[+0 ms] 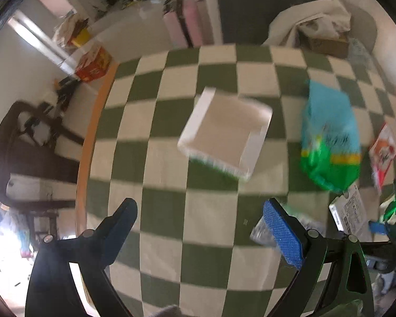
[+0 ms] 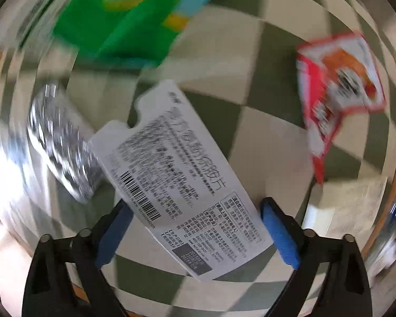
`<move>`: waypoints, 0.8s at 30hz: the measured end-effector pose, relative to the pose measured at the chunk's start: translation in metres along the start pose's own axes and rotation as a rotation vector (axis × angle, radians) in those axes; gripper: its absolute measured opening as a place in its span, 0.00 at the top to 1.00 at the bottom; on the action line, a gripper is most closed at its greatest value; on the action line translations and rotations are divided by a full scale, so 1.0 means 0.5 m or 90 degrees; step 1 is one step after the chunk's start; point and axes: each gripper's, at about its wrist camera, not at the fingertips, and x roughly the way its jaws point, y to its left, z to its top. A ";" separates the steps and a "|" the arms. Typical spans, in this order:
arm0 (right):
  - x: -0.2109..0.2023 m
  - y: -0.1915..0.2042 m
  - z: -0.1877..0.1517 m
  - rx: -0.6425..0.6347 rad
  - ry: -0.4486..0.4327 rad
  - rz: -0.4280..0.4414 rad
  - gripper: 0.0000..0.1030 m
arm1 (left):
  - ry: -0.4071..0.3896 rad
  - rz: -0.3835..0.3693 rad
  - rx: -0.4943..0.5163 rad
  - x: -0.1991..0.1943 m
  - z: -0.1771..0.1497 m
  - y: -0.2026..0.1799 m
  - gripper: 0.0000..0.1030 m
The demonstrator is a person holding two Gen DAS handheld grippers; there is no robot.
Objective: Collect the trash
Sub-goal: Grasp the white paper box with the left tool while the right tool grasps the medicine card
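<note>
Several pieces of trash lie scattered on the green-and-cream checked tablecloth (image 1: 171, 185), listed as follows. Item: shallow white tray (image 1: 224, 132), open side up, near the middle of the table, holding nothing that can be made out through the blur. Item: green-and-blue packet (image 1: 330, 137), to the right of the tray and apart from it. Item: red-and-white wrapper (image 2: 338, 92) — flat, close to the table's wooden right edge. Item: crumpled clear plastic (image 2: 63, 142), glinting, touching the left side of the white printed box (image 2: 179, 174). That box, flat and covered in small print with a barcode, lies slantwise directly ahead of the right gripper (image 2: 195, 227), its near end between the blue pads (image 2: 277, 229); jaws spread wide, closed on nothing — whether a pad touches the card cannot be told. Left gripper (image 1: 200, 224): jaws likewise wide apart, nothing held, above bare cloth with the tray ahead of it. Off the table: a red carton (image 1: 92, 66) on the floor at left.
</note>
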 end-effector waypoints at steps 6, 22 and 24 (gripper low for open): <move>-0.024 -0.092 0.037 0.243 -0.026 0.095 0.10 | 0.032 -0.043 0.042 0.054 0.108 0.012 0.05; -0.015 -0.012 0.054 0.174 -0.031 0.083 0.05 | 0.134 -0.107 0.107 0.179 0.122 -0.051 0.11; -0.009 0.010 0.048 0.163 -0.037 0.068 0.05 | 0.115 -0.110 0.092 0.167 0.118 -0.048 0.18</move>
